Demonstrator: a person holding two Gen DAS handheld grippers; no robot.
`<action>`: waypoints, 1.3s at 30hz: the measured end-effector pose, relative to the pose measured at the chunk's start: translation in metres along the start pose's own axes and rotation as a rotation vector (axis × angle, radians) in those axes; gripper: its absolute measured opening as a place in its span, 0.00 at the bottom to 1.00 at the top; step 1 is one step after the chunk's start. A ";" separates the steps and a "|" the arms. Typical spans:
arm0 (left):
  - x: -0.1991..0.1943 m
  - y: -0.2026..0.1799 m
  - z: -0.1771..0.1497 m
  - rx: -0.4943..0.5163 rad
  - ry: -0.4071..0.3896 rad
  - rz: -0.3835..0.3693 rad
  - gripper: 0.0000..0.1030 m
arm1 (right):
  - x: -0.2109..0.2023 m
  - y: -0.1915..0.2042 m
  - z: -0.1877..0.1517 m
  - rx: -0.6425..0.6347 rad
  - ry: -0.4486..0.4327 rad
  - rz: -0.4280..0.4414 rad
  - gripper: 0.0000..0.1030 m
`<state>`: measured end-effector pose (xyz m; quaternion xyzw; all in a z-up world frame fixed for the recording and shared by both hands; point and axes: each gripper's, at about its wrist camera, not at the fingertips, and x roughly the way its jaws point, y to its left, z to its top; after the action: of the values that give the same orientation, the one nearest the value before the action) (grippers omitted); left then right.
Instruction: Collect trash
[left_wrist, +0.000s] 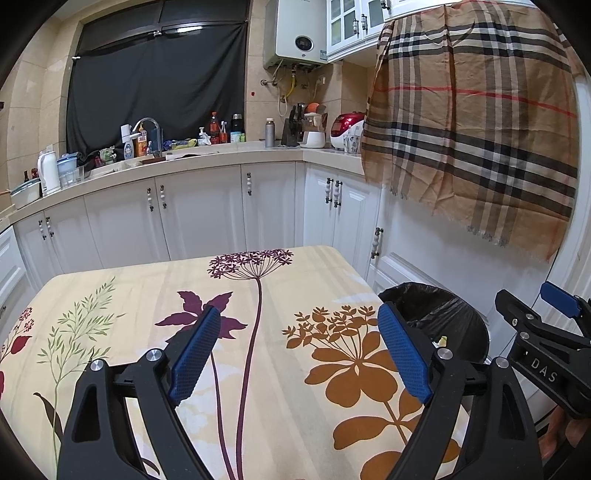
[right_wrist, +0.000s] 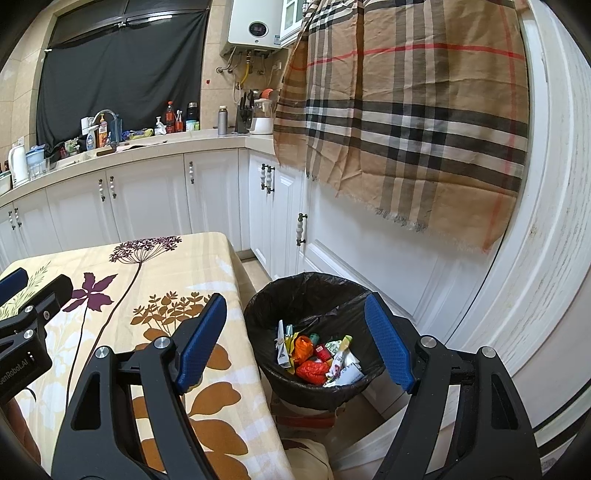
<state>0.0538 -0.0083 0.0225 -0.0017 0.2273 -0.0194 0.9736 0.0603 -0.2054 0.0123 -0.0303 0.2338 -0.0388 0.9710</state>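
Floral tablecloth (left_wrist: 147, 295) before white cabinets (left_wrist: 199, 214)

- The desk (left_wrist: 258, 369) wears a cream cloth printed with purple, brown and green flowers.
- Nothing lies on that cloth.
- Just beside the desk's right edge, a black-lined bin (right_wrist: 314, 295) holds wrappers.

Even indoor light from above me, soft shadows, everything sharp — my views bend hard toward dark rounded corners, bowing the cupboards (left_wrist: 207, 218) and counter (right_wrist: 122, 151).
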 end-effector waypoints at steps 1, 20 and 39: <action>0.002 0.002 0.001 -0.002 -0.002 0.001 0.82 | 0.000 0.000 0.000 0.000 0.000 0.000 0.73; 0.002 0.001 0.004 -0.005 -0.016 -0.036 0.86 | 0.001 0.006 -0.004 -0.007 0.007 0.010 0.73; 0.056 0.130 -0.033 -0.065 0.214 0.231 0.86 | 0.052 0.120 0.005 -0.122 0.119 0.284 0.85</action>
<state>0.0942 0.1195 -0.0332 -0.0050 0.3289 0.0998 0.9391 0.1157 -0.0904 -0.0157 -0.0534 0.2947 0.1111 0.9476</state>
